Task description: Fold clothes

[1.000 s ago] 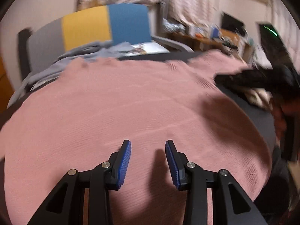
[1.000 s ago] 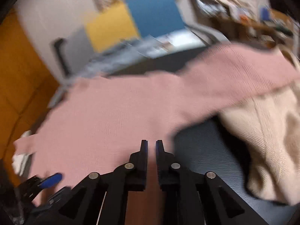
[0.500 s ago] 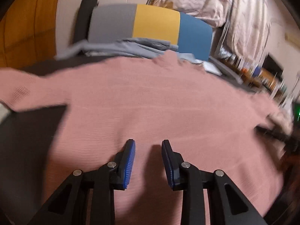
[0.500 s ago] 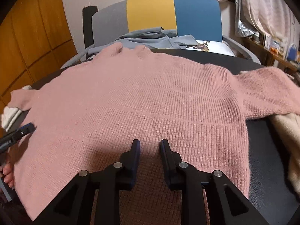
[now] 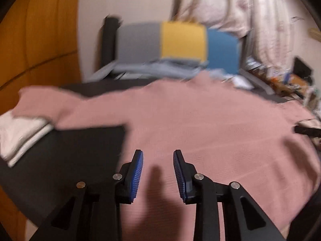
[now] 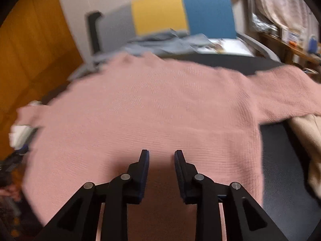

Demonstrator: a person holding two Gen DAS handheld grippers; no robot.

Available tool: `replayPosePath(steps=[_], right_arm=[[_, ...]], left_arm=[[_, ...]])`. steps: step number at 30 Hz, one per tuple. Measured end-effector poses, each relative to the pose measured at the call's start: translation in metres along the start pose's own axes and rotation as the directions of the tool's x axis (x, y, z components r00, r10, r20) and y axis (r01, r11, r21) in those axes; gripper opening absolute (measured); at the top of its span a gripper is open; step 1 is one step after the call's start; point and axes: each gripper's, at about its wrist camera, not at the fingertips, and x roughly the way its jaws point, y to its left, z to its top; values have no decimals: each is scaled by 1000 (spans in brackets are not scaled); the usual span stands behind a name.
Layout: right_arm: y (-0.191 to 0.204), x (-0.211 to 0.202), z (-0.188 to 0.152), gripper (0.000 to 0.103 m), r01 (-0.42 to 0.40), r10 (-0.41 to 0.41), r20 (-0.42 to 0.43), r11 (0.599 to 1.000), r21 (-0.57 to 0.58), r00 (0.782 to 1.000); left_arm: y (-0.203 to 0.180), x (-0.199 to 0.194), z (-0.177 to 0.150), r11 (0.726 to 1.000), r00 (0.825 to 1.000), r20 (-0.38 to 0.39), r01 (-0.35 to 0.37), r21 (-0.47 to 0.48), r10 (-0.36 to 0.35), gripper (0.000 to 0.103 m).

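Note:
A pink knitted sweater (image 5: 200, 124) lies spread flat on a dark round table (image 5: 66, 152), sleeves out to both sides. My left gripper (image 5: 158, 154) hovers above the sweater's near left hem, open, with only fabric showing below the gap. In the right wrist view the same sweater (image 6: 152, 108) fills the middle. My right gripper (image 6: 161, 154) hangs over the near hem with its jaws opening and nothing between them. The other gripper's blue tip (image 6: 24, 148) shows at the left edge there.
Folded white cloth (image 5: 22, 132) sits at the table's left edge under the left sleeve. A cream knit garment (image 6: 307, 140) lies at the right. Behind the table stands a grey, yellow and blue chair (image 6: 180, 14) with grey-blue clothes (image 6: 170, 42) on it. Cluttered shelves are far right.
The left gripper swept left along the hem, so bare table and white cloth now show, and its jaws narrowed a little. The right gripper went from shut to open above the sweater.

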Motion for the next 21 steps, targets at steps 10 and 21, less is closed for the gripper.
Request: replayPosePath(steps=[10,21], right_arm=[[91,0,-59,27,-166,134,-110,912,-374,985],[-23,-66,-91,27,-92,86,-43,979,-180,995]], left_arm=[[-77,26,-31,979,994,-55,98,176,-90,32],[-44,14,-42,972,991,-69,126,197,-114,34]])
